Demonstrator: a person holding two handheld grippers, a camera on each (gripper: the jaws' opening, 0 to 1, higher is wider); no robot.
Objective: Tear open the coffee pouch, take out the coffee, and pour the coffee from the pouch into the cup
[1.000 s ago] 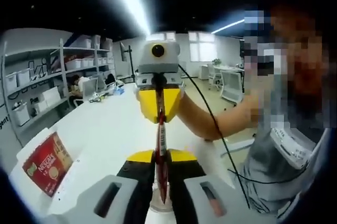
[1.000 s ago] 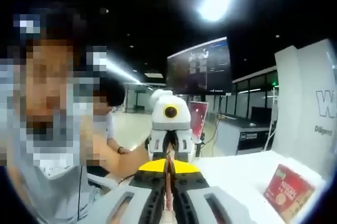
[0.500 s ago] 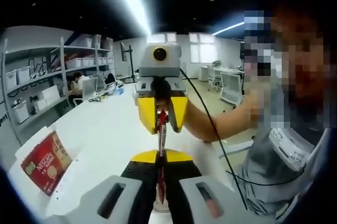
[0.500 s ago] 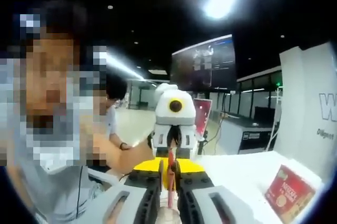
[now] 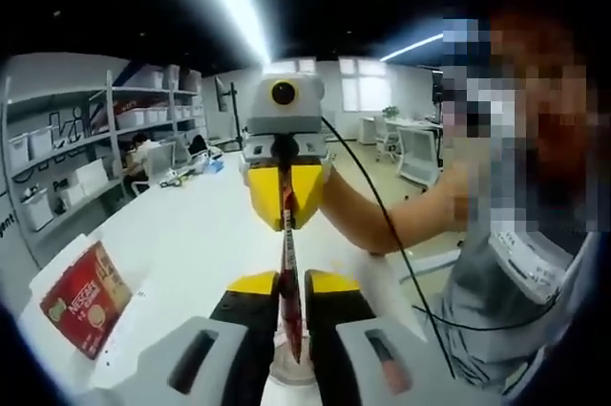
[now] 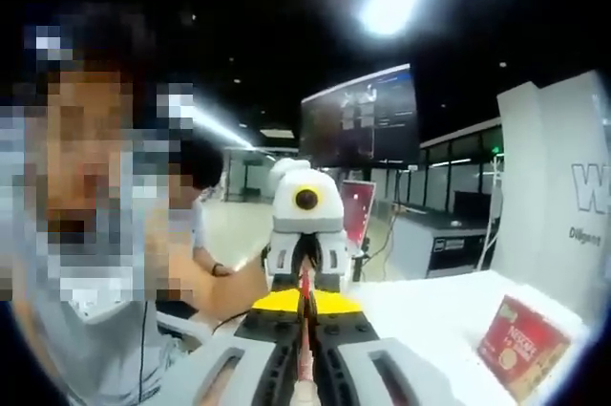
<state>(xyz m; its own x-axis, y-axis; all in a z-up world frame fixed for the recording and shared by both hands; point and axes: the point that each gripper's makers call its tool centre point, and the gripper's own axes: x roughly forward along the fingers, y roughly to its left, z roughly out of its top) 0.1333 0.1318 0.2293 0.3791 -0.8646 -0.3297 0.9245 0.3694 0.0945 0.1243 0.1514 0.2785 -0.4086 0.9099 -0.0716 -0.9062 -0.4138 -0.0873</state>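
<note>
Left gripper view: the left tongs (image 5: 291,284) stand slightly spread around the lower end of the coffee pouch (image 5: 289,267), a thin red stick seen edge-on. Half a second ago they were pressed onto it, so the left grip has loosened. Above the pouch's upper end, the right tongs (image 5: 284,198) are pressed together on it; half a second ago they were spread, so they have re-clamped. A white cup (image 5: 291,373) sits just below the pouch on the white worktop (image 5: 191,244). The red coffee box (image 5: 86,296) stands left of the pouch.

Right gripper view: the right tongs (image 6: 305,299) are pinching the pouch (image 6: 305,284), with the left tongs (image 6: 306,270) just behind it. The box (image 6: 520,347) stands right of the pouch.

Judgement: grips are being reset for another pull; the pouch looks untorn, nothing poured.
</note>
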